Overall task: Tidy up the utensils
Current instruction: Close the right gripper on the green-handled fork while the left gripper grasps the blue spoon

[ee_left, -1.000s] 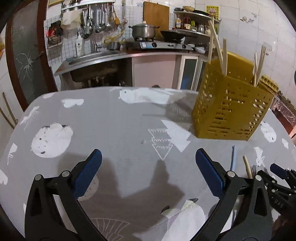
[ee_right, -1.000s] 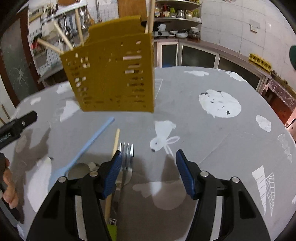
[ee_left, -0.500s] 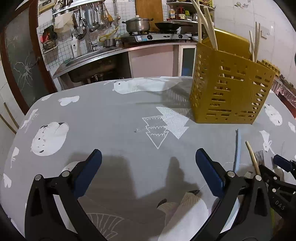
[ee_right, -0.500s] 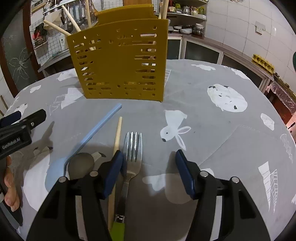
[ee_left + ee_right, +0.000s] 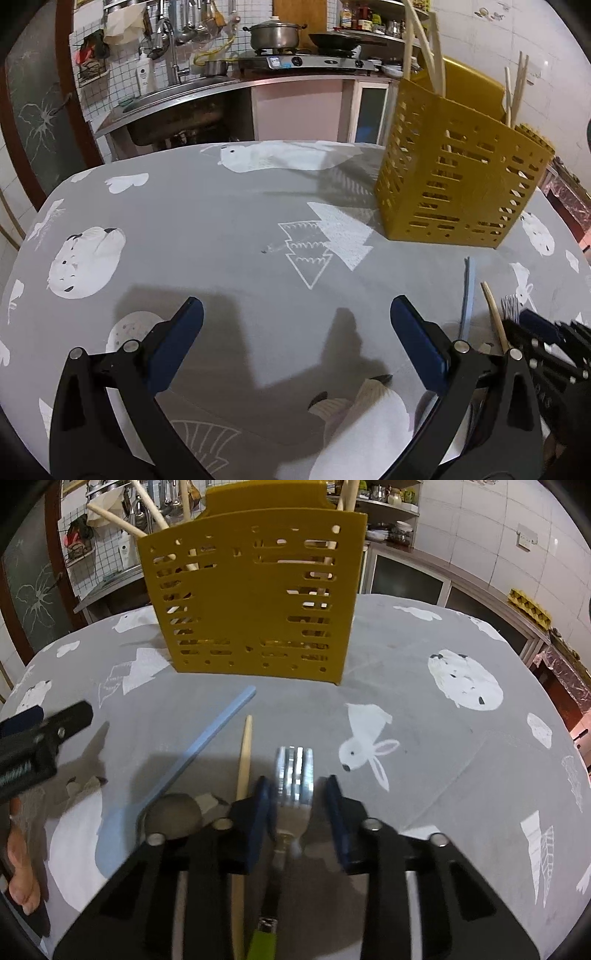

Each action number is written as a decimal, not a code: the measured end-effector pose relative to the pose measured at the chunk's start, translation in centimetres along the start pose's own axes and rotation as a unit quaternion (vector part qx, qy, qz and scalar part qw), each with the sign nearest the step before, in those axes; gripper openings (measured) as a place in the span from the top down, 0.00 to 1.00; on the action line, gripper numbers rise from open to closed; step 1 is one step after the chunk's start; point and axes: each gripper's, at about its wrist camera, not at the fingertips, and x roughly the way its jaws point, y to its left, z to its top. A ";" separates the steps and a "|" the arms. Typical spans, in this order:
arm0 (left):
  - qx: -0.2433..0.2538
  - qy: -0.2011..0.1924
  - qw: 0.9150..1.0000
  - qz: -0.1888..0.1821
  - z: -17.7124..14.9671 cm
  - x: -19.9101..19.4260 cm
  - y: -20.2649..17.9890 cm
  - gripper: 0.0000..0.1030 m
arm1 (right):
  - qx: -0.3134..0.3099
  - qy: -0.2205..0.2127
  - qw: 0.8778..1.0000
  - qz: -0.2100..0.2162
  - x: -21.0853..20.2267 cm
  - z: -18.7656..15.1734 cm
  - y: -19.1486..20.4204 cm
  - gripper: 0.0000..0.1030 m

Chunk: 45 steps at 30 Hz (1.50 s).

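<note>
A metal fork [image 5: 294, 771] with a green handle lies on the grey printed tablecloth [image 5: 424, 738]. Its head is between the jaws of my right gripper [image 5: 297, 779], which are closing; a small gap still shows at the right pad. Left of the fork lie a wooden chopstick [image 5: 244, 760] and a light blue spoon [image 5: 199, 753]. Behind them stands the yellow slotted utensil holder [image 5: 255, 590] with wooden sticks in it. My left gripper [image 5: 295, 304] hangs wide open over bare cloth, holding nothing. The left wrist view shows the holder [image 5: 458, 184] at right and the fork tines [image 5: 511, 306].
A kitchen counter with a sink [image 5: 173, 107] and a stove with a pot [image 5: 277, 35] runs behind the table. The table edge curves close at the left. A hand [image 5: 20, 867] shows at the lower left of the right wrist view.
My right gripper's jaws have narrowed and shifted left, so the fork's head is now between them instead of beside the left finger. The left gripper stays open, barely moved.
</note>
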 end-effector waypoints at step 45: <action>0.097 0.077 0.989 -0.086 1.6 3.6 -9.8 0.93 | 0.041 -0.015 0.999 0.023 -0.2 0.6 -6.0 0.78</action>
